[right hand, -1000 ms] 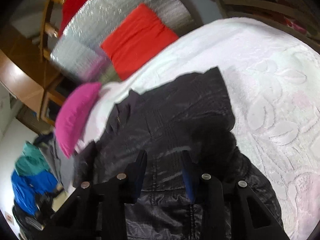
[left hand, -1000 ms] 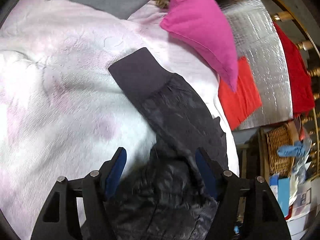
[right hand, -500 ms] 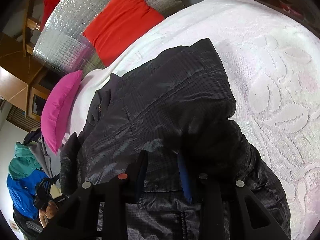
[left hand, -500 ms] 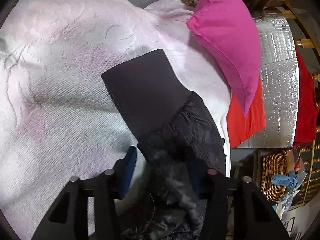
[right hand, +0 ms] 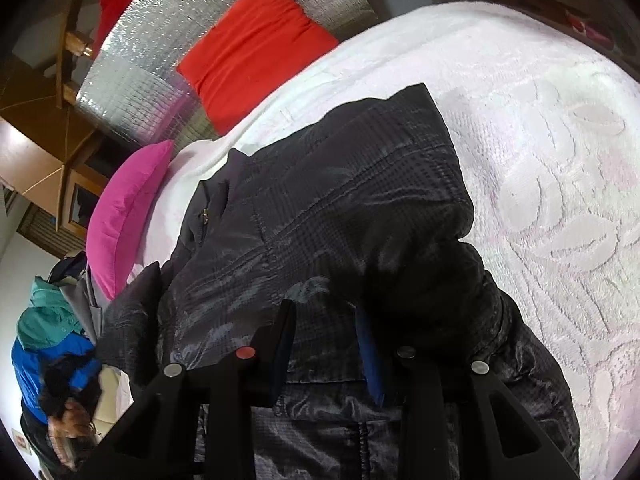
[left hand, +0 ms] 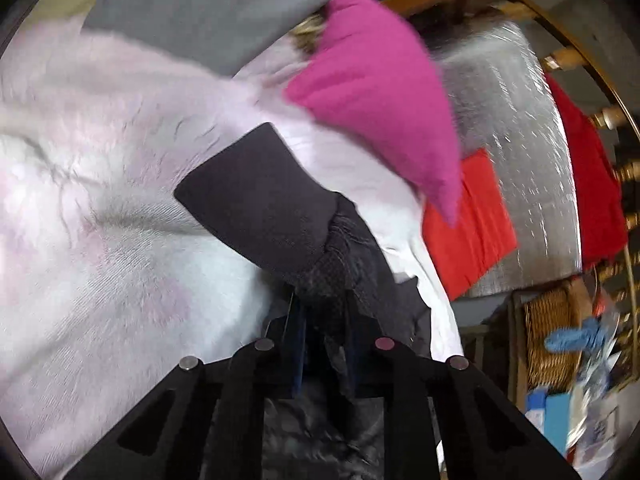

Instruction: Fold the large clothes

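While the black quilted puffer jacket (right hand: 320, 220) lies spread across the bed, both grippers work at it from the near edge. The bed is covered by a white textured bedspread with a raised leaf pattern (right hand: 560, 208), faintly pink in places, and the jacket's body sits on it toward the bed's left side as the right wrist view shows it, its hem corner reaching toward the far edge.

The left gripper (left hand: 324, 344) has its jaws clenched on the jacket's sleeve (left hand: 344, 280), the shiny fabric bunched between the two blue pads. Beyond the jaws the sleeve ends in a matte dark knit cuff (left hand: 260, 200), which stretches out over the bedspread (left hand: 100, 280); whether it rests on it or is lifted clear cannot be told.

The right gripper (right hand: 326, 340) sits over the jacket's lower part with its jaws released, a clear gap between the blue pads and only the flat jacket surface showing behind them. A thick dark fold of the jacket bulges just right of its right finger.

At the bed's far left corner a bright magenta cushion (right hand: 124, 220) lies on the bedspread, close to the jacket's collar. Behind the bed, a silver quilted foil panel (right hand: 160, 72) stands with an orange-red cloth (right hand: 256, 52) against it. A grey fabric (left hand: 208, 12) lies at the far edge in the left wrist view, and a woven wicker basket (left hand: 552, 336) stands off the bed's side.
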The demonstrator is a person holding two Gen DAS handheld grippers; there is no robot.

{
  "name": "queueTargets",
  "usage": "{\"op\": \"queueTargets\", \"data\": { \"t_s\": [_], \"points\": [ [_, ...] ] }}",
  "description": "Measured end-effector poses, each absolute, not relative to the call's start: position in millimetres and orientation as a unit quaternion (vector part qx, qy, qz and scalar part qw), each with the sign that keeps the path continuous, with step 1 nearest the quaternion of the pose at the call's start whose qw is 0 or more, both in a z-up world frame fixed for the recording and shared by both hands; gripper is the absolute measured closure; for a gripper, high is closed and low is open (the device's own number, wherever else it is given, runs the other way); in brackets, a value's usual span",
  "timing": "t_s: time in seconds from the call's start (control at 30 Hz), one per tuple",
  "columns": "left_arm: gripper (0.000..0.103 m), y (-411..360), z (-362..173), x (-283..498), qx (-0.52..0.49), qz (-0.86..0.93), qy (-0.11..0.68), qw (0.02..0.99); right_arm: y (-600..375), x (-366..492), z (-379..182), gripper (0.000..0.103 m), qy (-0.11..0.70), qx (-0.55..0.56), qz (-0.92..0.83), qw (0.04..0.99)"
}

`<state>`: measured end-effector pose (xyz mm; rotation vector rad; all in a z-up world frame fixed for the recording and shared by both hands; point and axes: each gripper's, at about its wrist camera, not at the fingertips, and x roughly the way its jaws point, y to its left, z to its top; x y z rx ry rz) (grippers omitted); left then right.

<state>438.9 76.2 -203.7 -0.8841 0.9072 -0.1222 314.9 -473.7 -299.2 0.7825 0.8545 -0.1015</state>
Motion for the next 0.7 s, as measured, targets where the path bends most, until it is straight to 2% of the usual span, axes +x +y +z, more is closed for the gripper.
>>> {"op": "queueTargets", "data": {
  "t_s": [0.2, 0.27, 0.7],
  "points": [
    [0.087, 31, -153, 405, -0.348, -0.065, 0.418, 0.836, -480, 302, -290, 0.069, 0.363, 0.397, -0.038, 0.842],
    [0.087, 15, -141, 395, -0.322, -0.066, 0.414, 0.849, -485, 297, -285, 0.066, 0.342, 0.412, -0.033, 0.844],
    [0.088, -97, -124, 364, -0.216, -0.100, 0.420, 0.876, -519, 268, -250, 0.066, 0.275, 0.475, -0.005, 0.836]
  ]
}}
